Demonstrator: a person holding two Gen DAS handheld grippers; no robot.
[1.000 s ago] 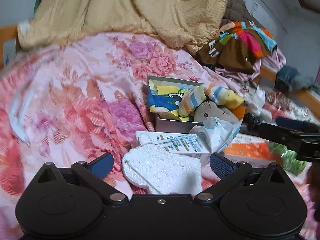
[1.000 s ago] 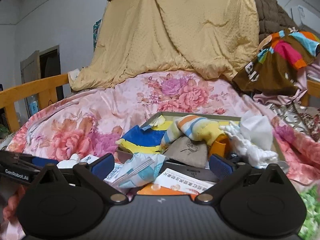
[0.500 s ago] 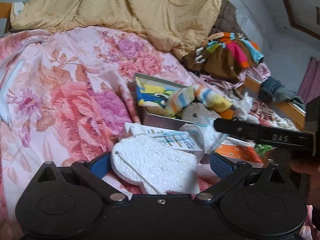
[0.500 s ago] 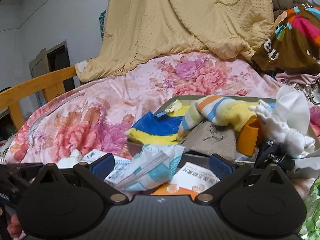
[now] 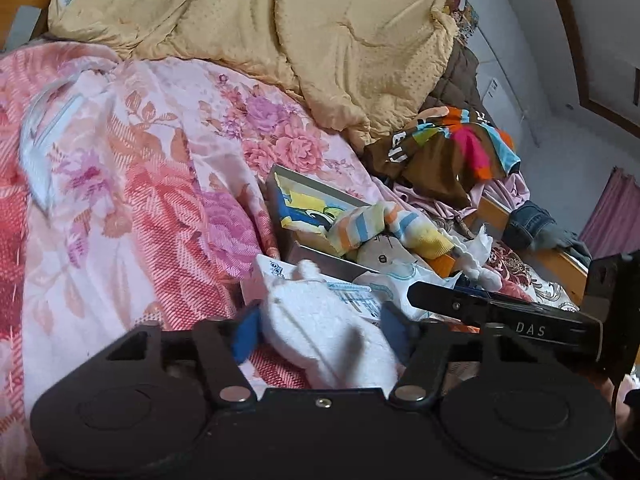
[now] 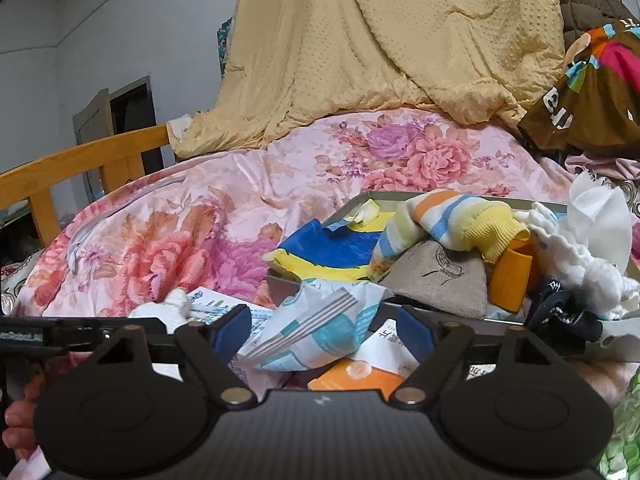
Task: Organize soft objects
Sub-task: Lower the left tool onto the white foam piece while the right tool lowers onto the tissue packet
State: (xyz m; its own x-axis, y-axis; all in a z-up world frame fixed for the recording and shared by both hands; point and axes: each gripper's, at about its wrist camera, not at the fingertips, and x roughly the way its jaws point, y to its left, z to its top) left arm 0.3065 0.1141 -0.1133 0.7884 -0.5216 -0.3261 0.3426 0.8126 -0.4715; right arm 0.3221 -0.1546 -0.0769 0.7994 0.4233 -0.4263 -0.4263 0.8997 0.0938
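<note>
Soft things — striped sock (image 6: 452, 220), blue-yellow cloth (image 6: 332, 248) — in grey tray (image 6: 360, 200); left gripper (image 5: 320, 326) around white fluffy piece (image 5: 320, 332), right gripper (image 6: 322, 330) spread wide.

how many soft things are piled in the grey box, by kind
striped sock: 1
blue and yellow cloth: 1
grey-brown pouch: 1
white fluffy item: 1
white tissue: 1
total: 5 that can be told apart in the grey box; more may be hidden underneath
</note>
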